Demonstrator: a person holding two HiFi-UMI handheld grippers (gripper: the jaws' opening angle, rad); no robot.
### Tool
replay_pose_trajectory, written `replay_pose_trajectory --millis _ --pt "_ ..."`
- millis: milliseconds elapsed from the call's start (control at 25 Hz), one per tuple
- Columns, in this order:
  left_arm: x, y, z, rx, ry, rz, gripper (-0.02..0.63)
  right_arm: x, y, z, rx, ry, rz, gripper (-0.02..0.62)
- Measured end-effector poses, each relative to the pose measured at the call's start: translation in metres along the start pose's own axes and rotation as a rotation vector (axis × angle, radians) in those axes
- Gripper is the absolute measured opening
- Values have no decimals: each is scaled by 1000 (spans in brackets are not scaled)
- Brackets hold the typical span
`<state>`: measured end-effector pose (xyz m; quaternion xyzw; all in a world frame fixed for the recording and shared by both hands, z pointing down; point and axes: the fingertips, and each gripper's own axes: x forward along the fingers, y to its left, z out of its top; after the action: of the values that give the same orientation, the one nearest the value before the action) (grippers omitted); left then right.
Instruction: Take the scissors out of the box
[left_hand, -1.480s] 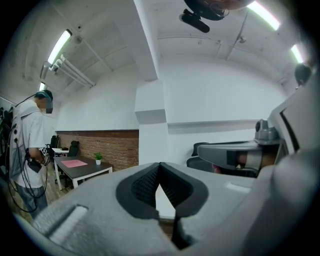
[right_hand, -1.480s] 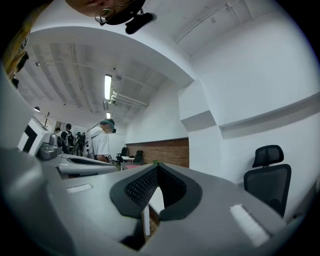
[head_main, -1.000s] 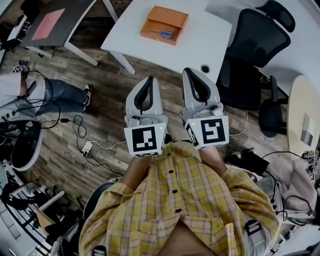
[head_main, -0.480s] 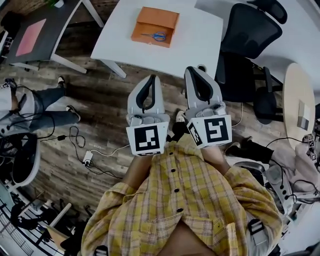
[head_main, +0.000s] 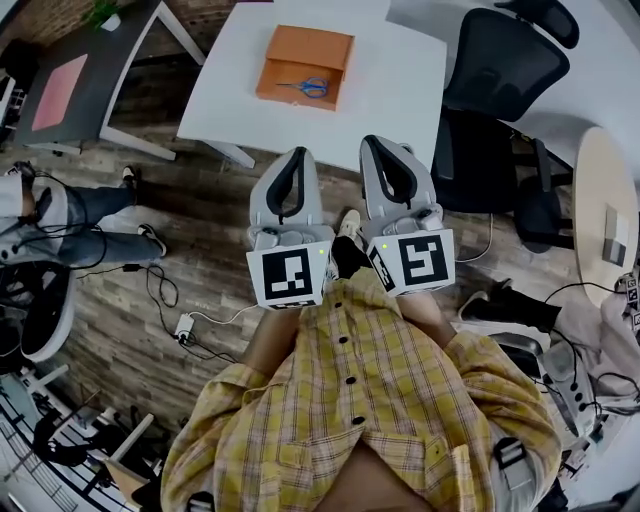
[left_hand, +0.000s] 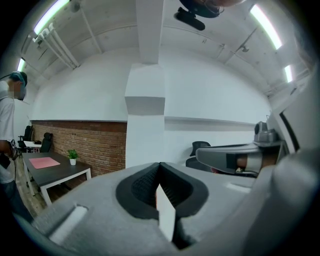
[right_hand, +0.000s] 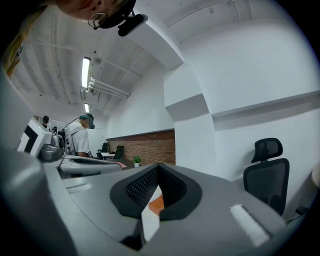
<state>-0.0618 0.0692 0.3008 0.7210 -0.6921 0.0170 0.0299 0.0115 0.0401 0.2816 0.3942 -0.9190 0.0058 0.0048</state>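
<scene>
Nothing lifted yet: scissors (head_main: 312, 87) sit in the box (head_main: 300, 48), top of frame; my left gripper (head_main: 294, 153) and right gripper (head_main: 373, 141) hang short, fingers pressed together, empty.

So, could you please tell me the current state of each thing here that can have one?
Box: open, resting on the white table.
Scissors: lying inside the box, untouched.
Left gripper: jaws shut, empty, well away from the box.
Right gripper: jaws shut, empty, well away from the box.
</scene>
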Motion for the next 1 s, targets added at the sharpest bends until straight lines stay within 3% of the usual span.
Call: replay_pose_trajectory --millis 280,760,1000 --pt "62 12 4 62 30 8 2 55 -34 1 13 -6 22 3" --pt "140 22 9 97 66 57 2 112 -87 2 45 -6 57 2" --pt "160 20 -9 92 121 54 2 128 -104 -24 113 58 59 2"
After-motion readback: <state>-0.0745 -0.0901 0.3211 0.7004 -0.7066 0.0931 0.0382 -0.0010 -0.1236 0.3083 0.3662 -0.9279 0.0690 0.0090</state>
